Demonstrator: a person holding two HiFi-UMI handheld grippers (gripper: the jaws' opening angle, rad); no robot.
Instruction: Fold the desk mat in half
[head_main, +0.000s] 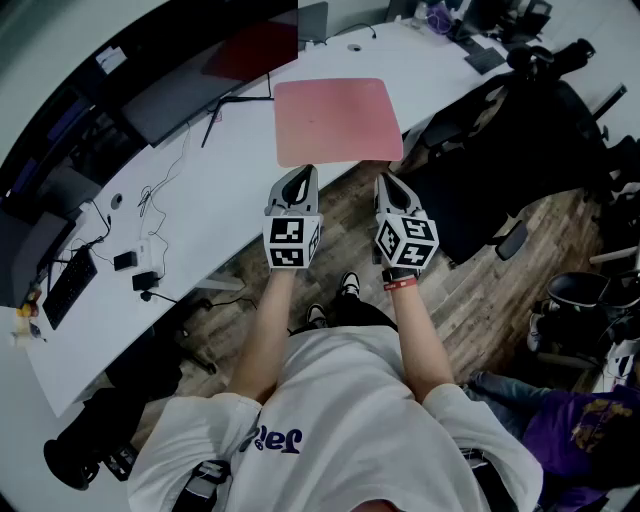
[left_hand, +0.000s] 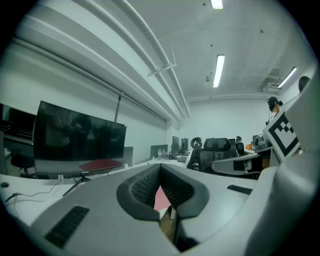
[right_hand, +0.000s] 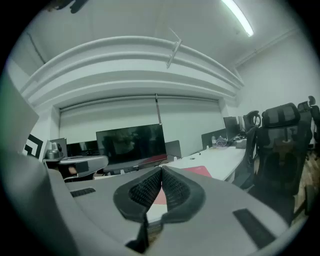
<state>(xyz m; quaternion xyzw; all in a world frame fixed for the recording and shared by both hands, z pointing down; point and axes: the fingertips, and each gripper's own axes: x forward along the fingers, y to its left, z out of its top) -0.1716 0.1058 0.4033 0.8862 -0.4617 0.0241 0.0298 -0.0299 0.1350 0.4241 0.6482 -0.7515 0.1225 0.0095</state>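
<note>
Mat (head_main: 338, 121) flat, just beyond hand-held grippers (head_main: 302, 172) (head_main: 384, 180)

We hold both arms forward side by side, left gripper (head_main: 297, 180) and right gripper (head_main: 390, 186) each with jaws closed, empty.

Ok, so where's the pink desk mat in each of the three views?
Head view: desk mat upper centre, flat on the white desk, just ahead of the left claw and right claw.
Left gripper view: a pink sliver low centre, through the left claw's notch.
Right gripper view: a pink strip right of centre, beyond the right claw.
Shared landmark: the dark monitor behind the mat.
</note>
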